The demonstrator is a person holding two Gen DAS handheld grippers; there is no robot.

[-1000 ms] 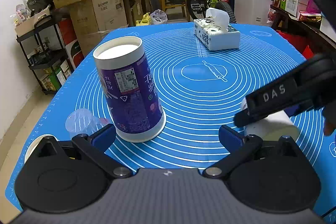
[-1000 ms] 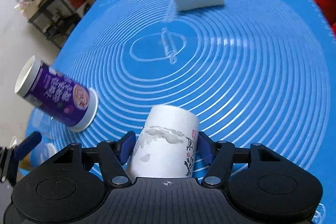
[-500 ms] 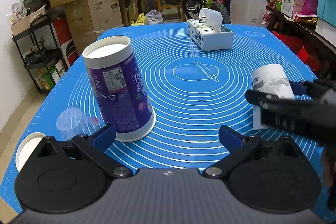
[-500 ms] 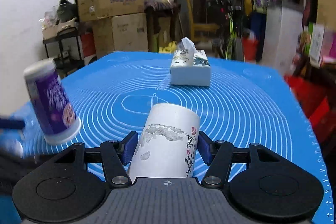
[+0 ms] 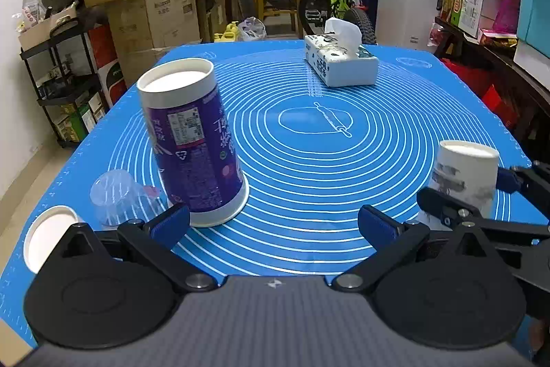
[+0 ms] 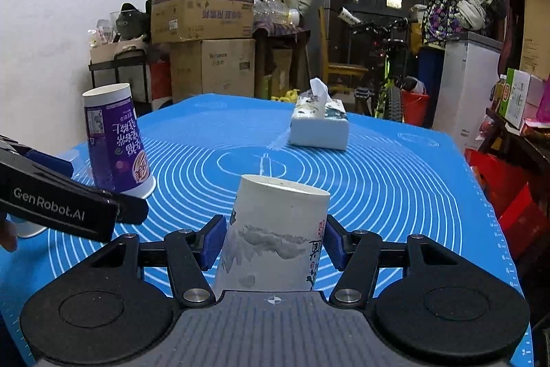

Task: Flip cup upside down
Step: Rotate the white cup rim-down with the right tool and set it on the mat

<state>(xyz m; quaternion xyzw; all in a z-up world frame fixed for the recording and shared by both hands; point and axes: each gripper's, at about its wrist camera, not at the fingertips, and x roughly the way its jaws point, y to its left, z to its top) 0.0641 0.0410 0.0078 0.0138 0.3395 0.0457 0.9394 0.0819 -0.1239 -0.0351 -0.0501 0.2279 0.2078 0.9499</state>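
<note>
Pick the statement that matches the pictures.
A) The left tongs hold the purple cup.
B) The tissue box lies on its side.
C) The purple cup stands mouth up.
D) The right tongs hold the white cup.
D: the right tongs have a blue pad against each side of the white cup, while the left tongs stand open with nothing between them.

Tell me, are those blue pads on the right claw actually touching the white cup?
Touching. In the right wrist view, the right gripper has a blue pad pressed flush against each side of the white cup, with no gap showing.
</note>
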